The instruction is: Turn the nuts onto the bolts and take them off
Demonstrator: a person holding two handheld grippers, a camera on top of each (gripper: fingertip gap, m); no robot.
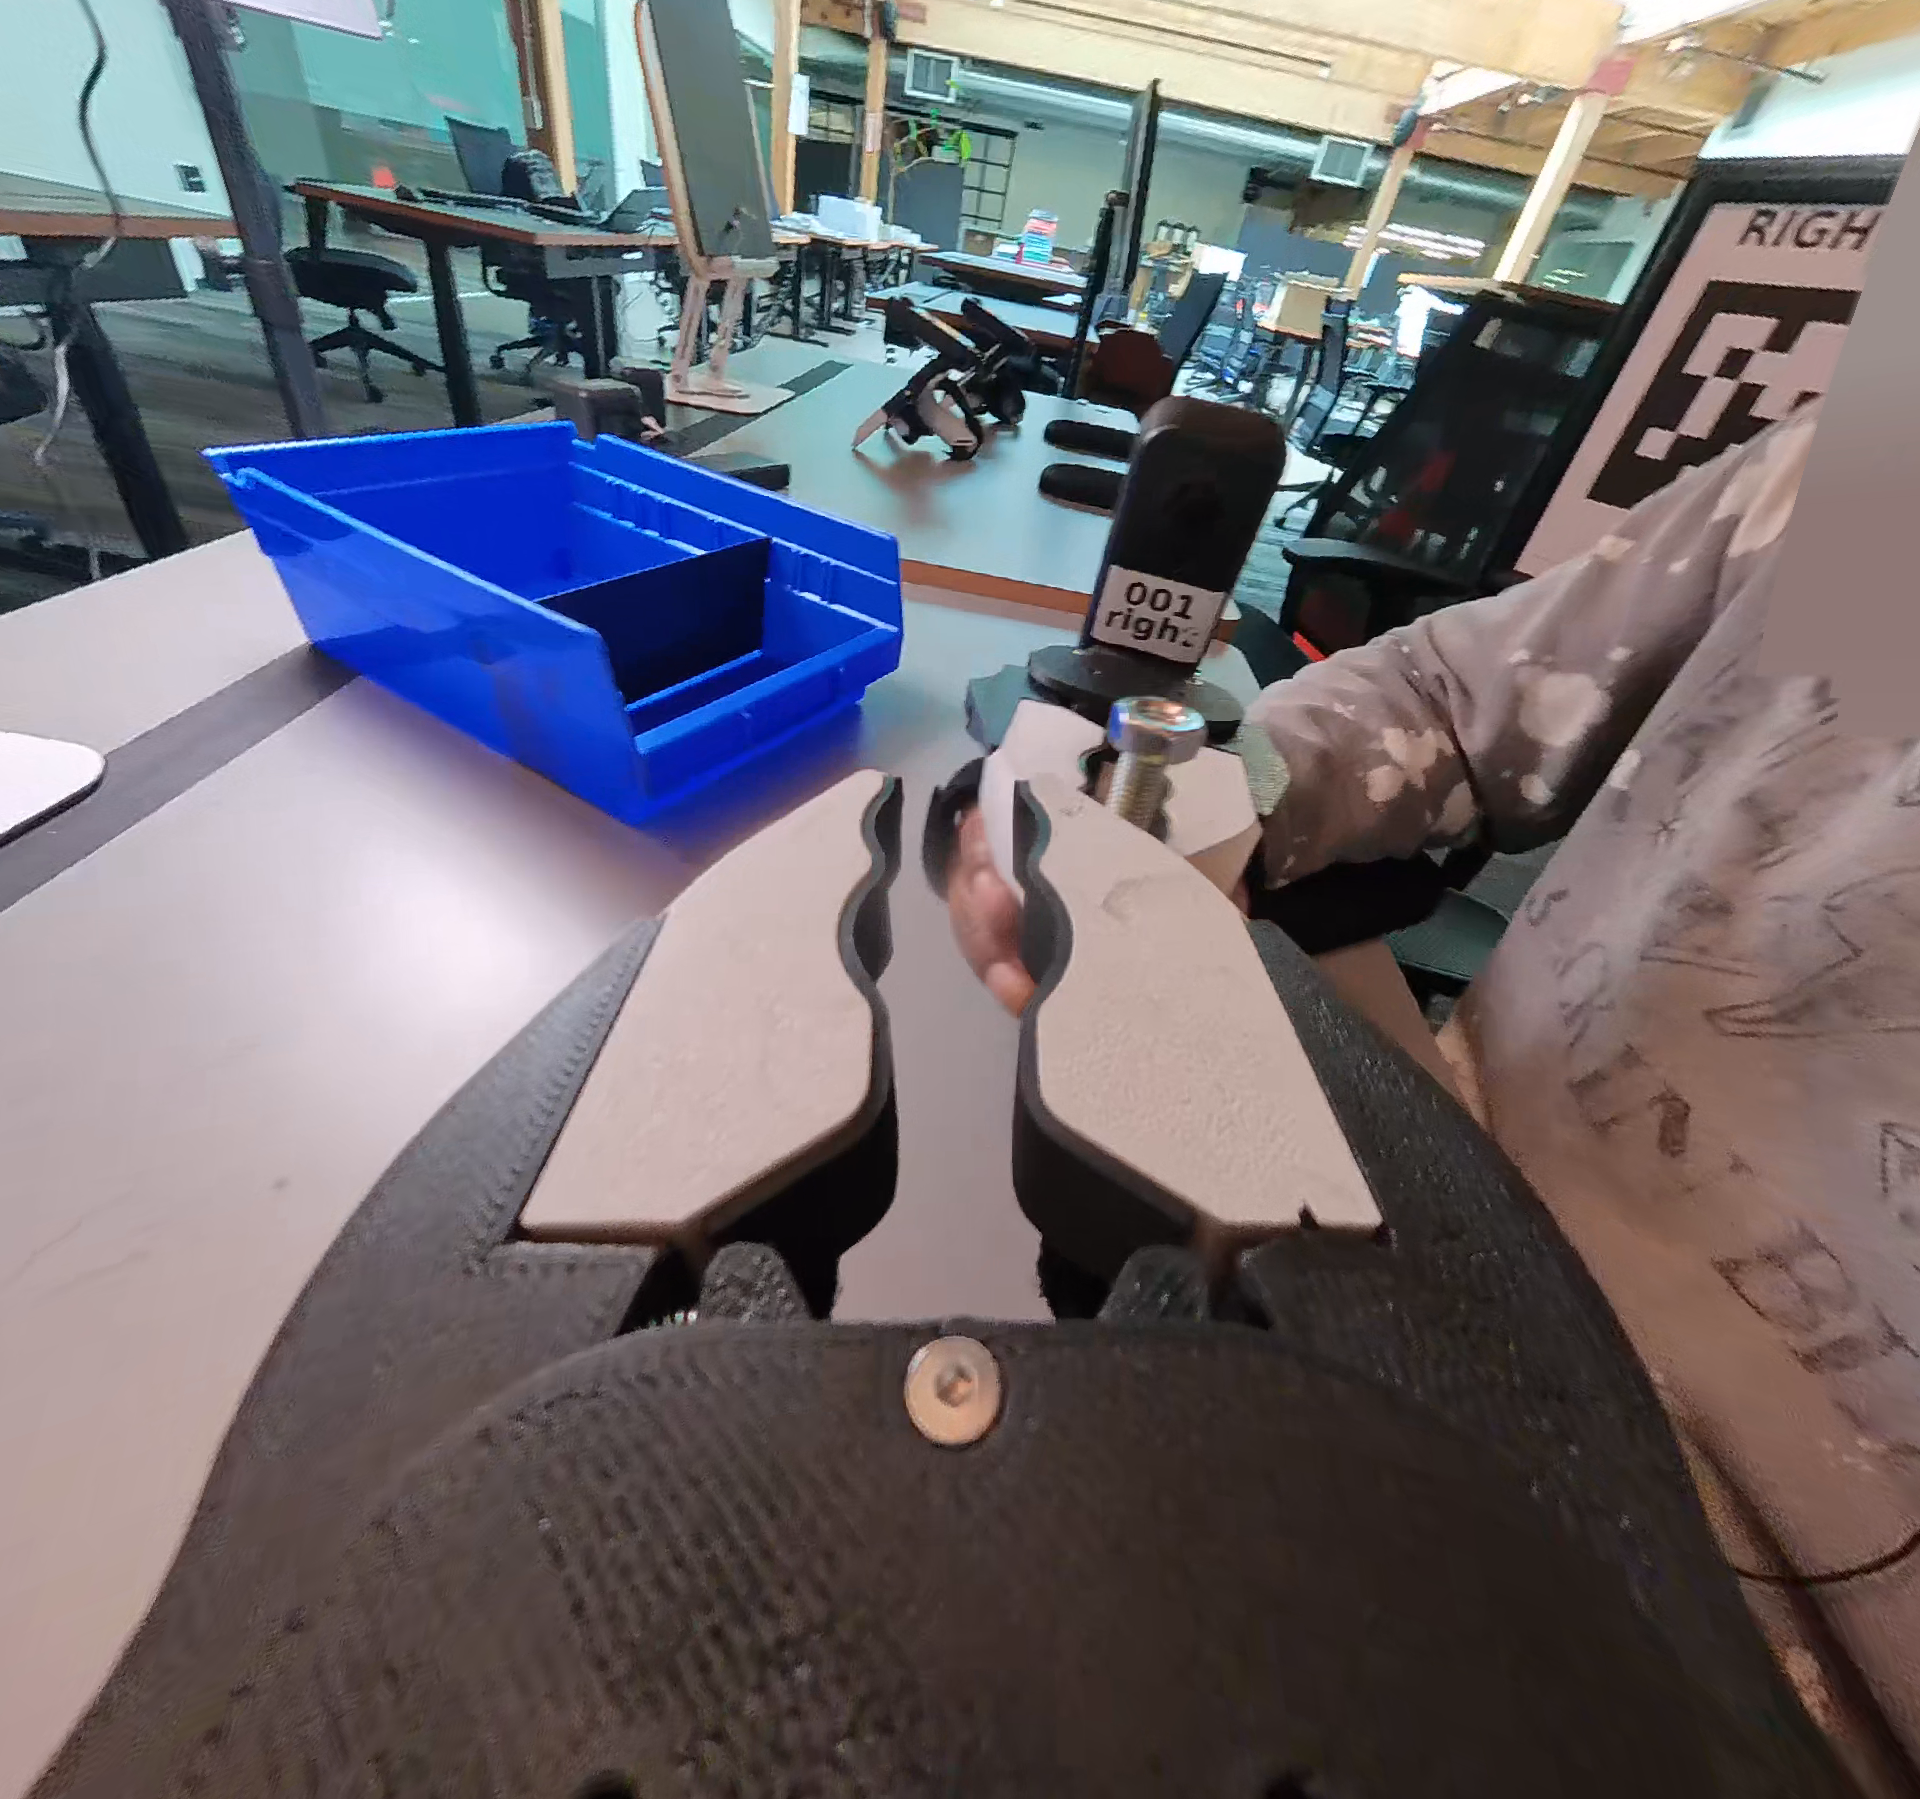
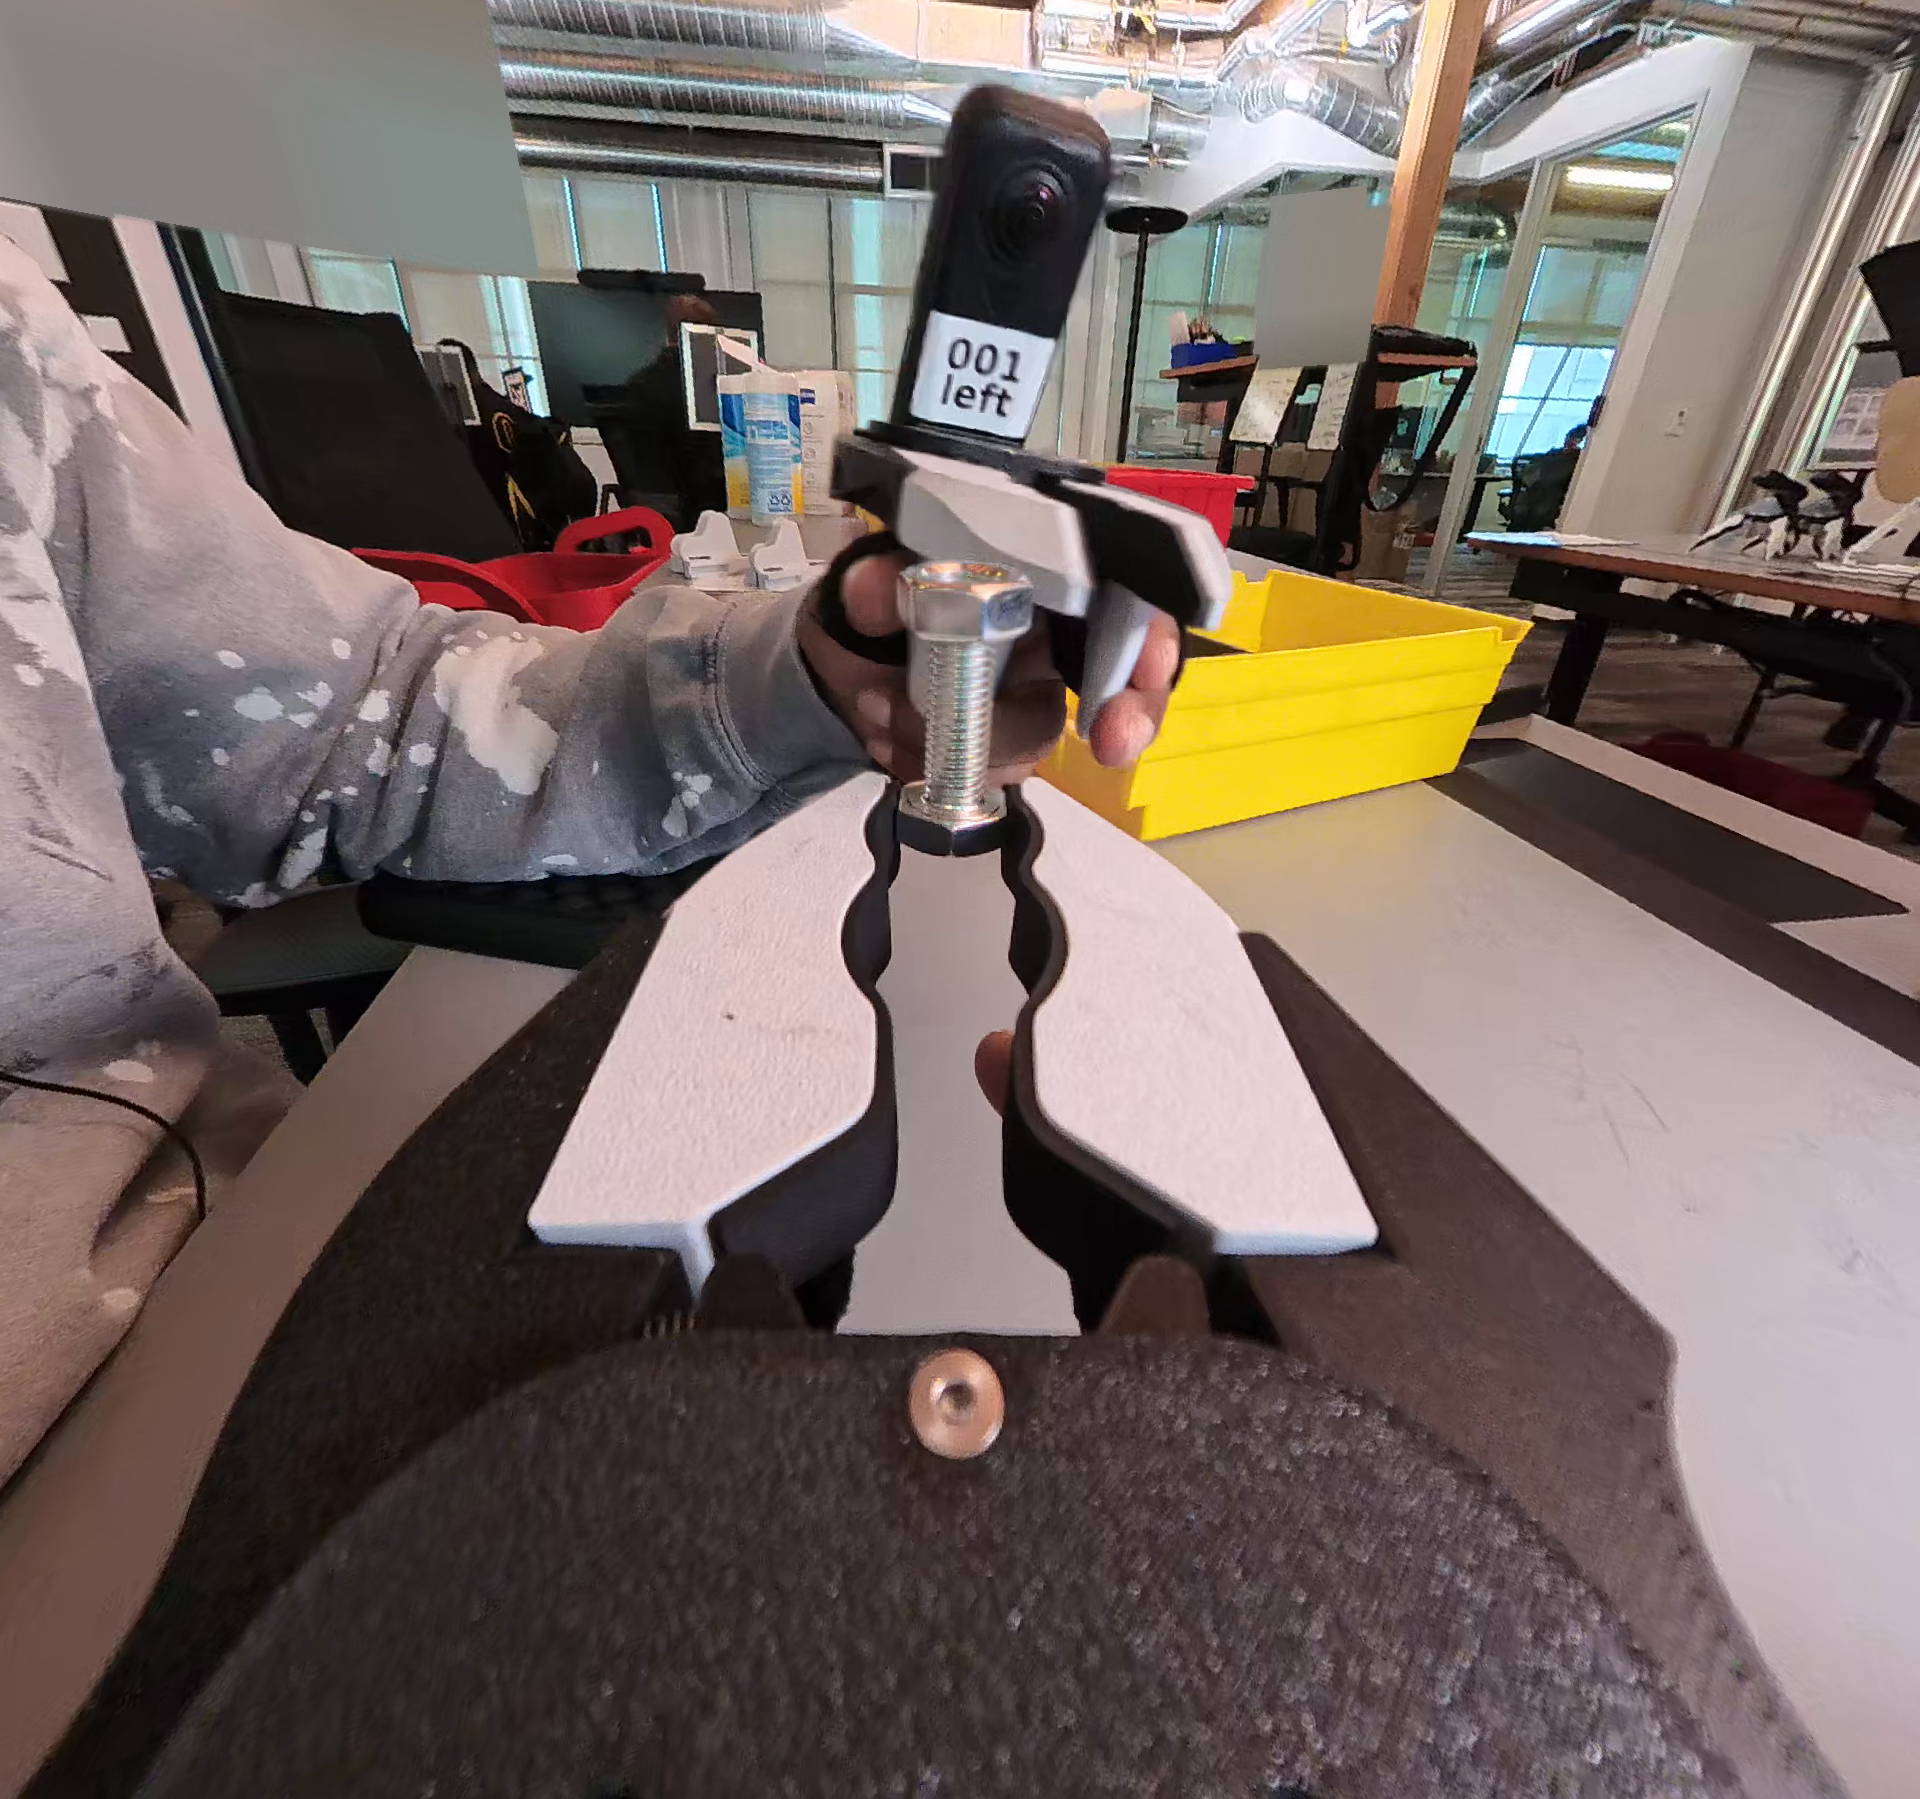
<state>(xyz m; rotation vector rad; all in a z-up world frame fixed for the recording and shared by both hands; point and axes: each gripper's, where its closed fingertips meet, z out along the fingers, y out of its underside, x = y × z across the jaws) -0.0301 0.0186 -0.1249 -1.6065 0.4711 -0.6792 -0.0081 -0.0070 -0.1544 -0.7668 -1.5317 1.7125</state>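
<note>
My right gripper (image 2: 953,819) is shut on a hex nut (image 2: 951,827) at its fingertips. A silver bolt (image 2: 961,700) stands upright in the nut, head on top. In the left wrist view, the bolt (image 1: 1148,752) shows between the right gripper's fingers (image 1: 1039,762), and the nut is hidden. My left gripper (image 1: 956,804) is open a small way, with nothing between its fingers. It sits just left of the bolt. In the right wrist view, the left gripper (image 2: 1148,601) hangs close behind the bolt head, apart from it.
A blue bin (image 1: 436,523) with a black divider stands on the grey table (image 1: 260,970) to the left. A yellow bin (image 2: 1351,710) stands to the right beyond the bolt. A red basket (image 2: 592,570) and a wipes tub (image 2: 764,440) are farther back. A person's speckled sleeve (image 2: 468,710) crosses in front.
</note>
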